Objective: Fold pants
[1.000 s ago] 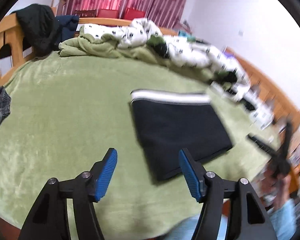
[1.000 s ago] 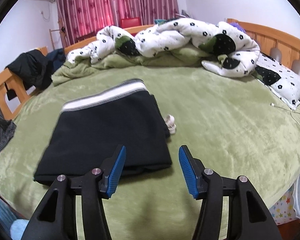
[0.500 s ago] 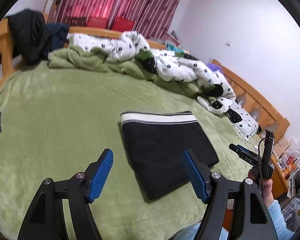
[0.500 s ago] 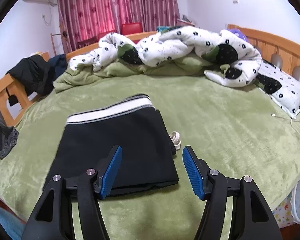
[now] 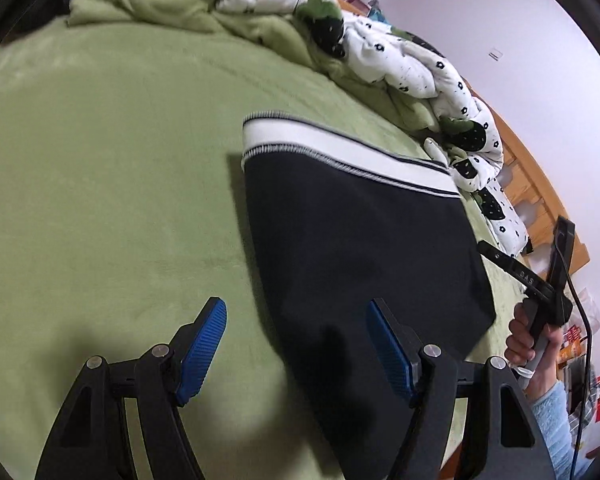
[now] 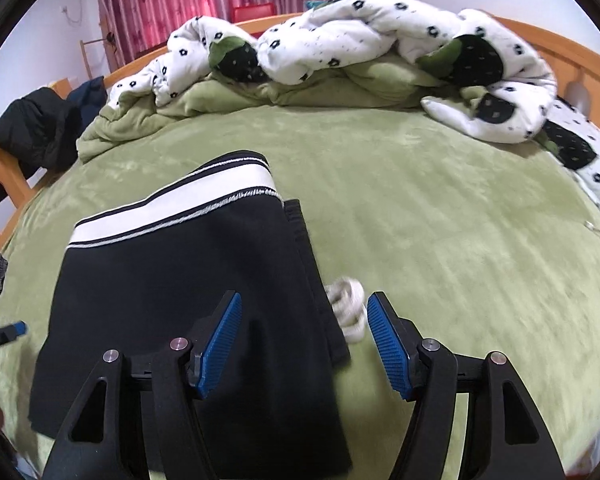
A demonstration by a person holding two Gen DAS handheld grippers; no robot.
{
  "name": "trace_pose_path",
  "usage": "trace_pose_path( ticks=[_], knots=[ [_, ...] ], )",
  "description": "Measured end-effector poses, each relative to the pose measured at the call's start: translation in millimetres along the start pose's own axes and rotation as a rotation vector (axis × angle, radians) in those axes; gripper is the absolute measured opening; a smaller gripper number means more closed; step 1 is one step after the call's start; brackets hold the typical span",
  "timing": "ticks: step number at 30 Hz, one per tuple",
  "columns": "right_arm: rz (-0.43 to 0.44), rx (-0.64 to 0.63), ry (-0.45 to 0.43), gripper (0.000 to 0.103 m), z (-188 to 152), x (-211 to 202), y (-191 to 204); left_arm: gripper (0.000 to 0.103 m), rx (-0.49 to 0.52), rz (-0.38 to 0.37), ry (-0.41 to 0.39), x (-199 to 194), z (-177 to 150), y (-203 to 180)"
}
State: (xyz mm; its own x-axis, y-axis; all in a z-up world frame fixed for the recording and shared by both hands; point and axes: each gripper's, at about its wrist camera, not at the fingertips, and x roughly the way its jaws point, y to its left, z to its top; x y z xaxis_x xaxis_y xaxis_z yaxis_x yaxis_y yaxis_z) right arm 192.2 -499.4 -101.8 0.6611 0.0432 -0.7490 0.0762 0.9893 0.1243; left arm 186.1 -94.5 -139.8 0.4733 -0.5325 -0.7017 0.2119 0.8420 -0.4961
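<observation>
- Pants [image 6: 188, 300]: they lie flat on the green bed [image 6: 440, 220], folded into a neat black block. The white waistband [image 6: 172, 208] is the end far from me.
- I use the waistband as my marker. The bunched quilt [image 6: 340, 48] is beyond it, at the far side of the bed.
- A small white thing [image 6: 350, 308] sits just beside the pants, on the right edge, well below the waistband. I cannot tell what it is.
- My left gripper [image 5: 296, 344] has its jaws wide open and holds nothing. It hangs over the near left edge of the pants, at the end away from the waistband.
- My right gripper [image 6: 304, 340] is wide open too, with nothing in it. It hangs over the near right edge, and the white thing is close to its right pad.
- I think the folding is nearly done, or all done. No loose leg shows.
- If one more fold is wanted, I would pinch both near corners and bring them up to the waistband, keeping the edges lined up.
- I should take care not to snag the white thing.
</observation>
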Motion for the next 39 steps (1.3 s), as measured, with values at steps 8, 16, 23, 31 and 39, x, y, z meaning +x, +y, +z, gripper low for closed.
trace_pose_path(
  ticks=[8, 16, 23, 31, 39],
  knots=[
    [0.139, -0.021, 0.12, 0.072, 24.4, 59.7, -2.4, 0.07, -0.045, -0.099, 0.024, 50.0, 11.0, 18.4],
    [0.33, 0.052, 0.293, 0.074, 29.7, 100.0, -9.9, 0.057, -0.075, -0.139, 0.051, 72.9, 26.7, 4.8],
    [0.268, 0.058, 0.213, 0.028, 42.3, 52.9, 4.9, 0.015, -0.144, -0.215, 0.058, 51.2, 41.0, 10.5],
    [0.381, 0.103, 0.137, 0.022, 34.8, -0.3, 75.6, 0.012, -0.054, -0.141, -0.01, -25.3, 52.8, 33.2],
    [0.605, 0.057, 0.184, 0.021, 19.4, 33.3, 179.3, 0.012, -0.114, 0.044, -0.081, -106.7, 77.6, 126.2]
  ],
)
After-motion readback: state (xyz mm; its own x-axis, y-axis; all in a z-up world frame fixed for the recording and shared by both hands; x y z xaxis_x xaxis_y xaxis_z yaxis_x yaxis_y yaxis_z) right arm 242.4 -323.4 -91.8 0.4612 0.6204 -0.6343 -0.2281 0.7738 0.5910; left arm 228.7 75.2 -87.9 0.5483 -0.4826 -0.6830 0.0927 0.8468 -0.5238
